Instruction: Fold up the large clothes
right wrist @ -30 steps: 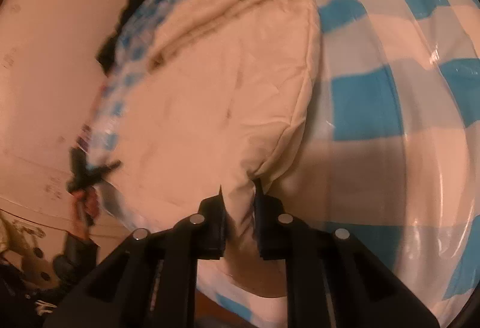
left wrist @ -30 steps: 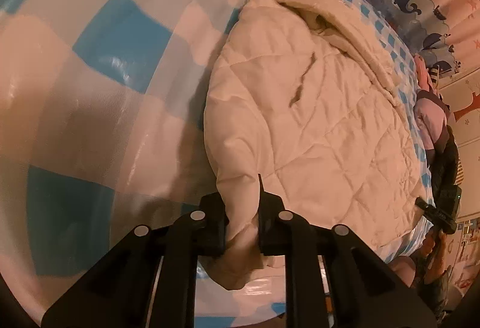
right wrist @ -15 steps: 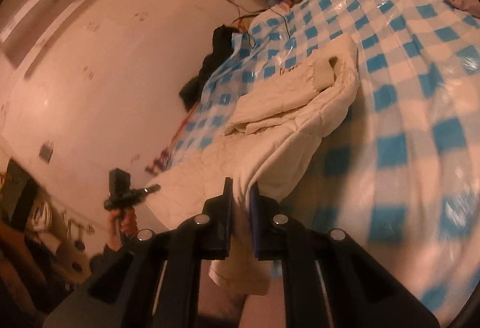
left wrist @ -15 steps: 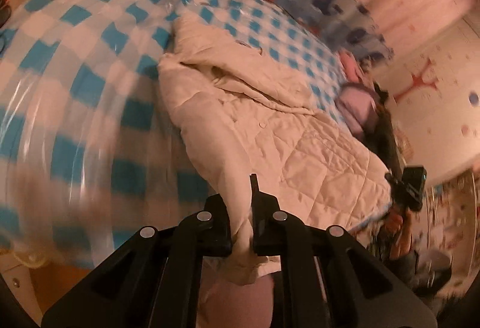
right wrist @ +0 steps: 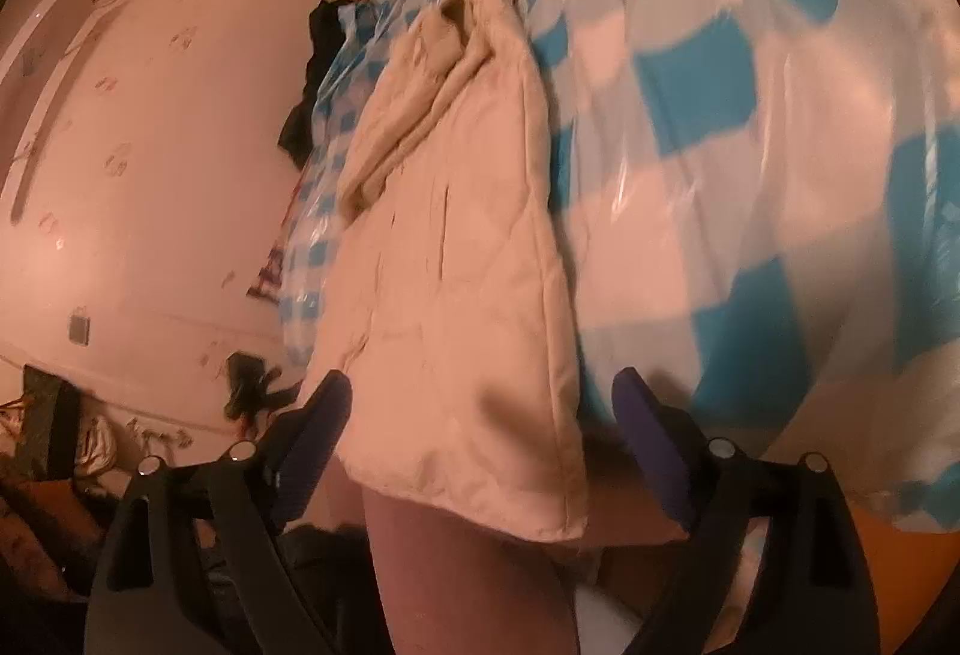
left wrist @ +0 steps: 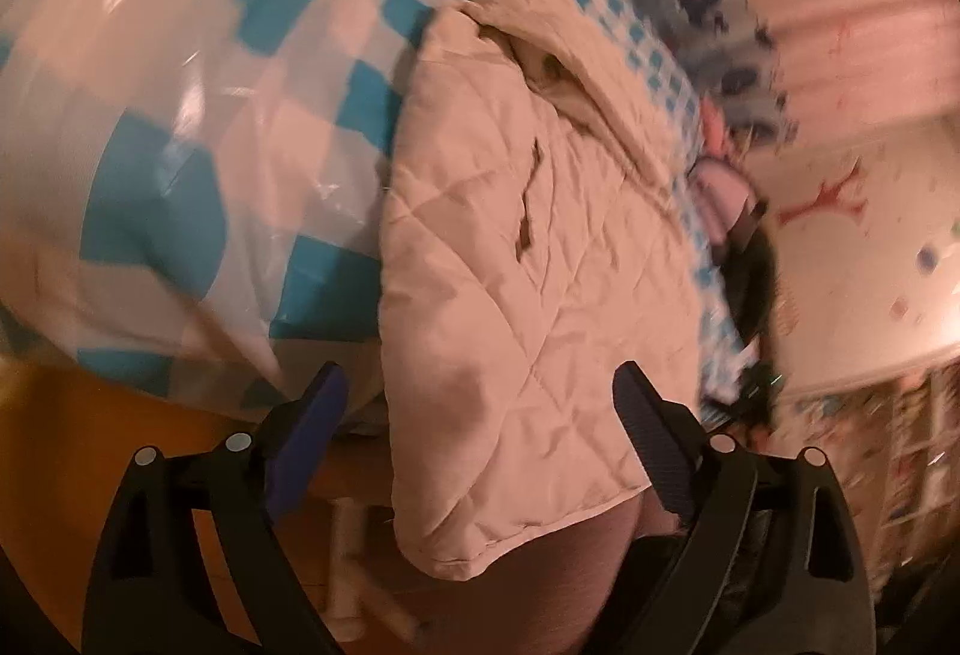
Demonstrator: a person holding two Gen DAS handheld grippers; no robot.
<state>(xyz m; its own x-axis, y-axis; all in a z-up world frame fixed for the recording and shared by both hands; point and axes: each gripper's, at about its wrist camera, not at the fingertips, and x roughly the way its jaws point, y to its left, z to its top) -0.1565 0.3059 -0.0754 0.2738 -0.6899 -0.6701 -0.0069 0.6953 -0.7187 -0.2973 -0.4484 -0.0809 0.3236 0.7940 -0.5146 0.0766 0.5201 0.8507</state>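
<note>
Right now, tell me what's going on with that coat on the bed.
A person is folding a cream quilted coat on a bed covered in a blue-and-white checked sheet. Its lower hem hangs over the bed's near edge. Both tools have just been opening: the left tool and the right tool now stand wide with a hem corner between their fingers, and the pads are not pressing on the fabric. The coat is let go, lying partly folded.

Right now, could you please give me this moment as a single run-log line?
left gripper: open, jaws just opened, off jacket | right gripper: open, jaws just opened | quilted cream jacket: on checkered sheet, hem overhanging edge
</note>
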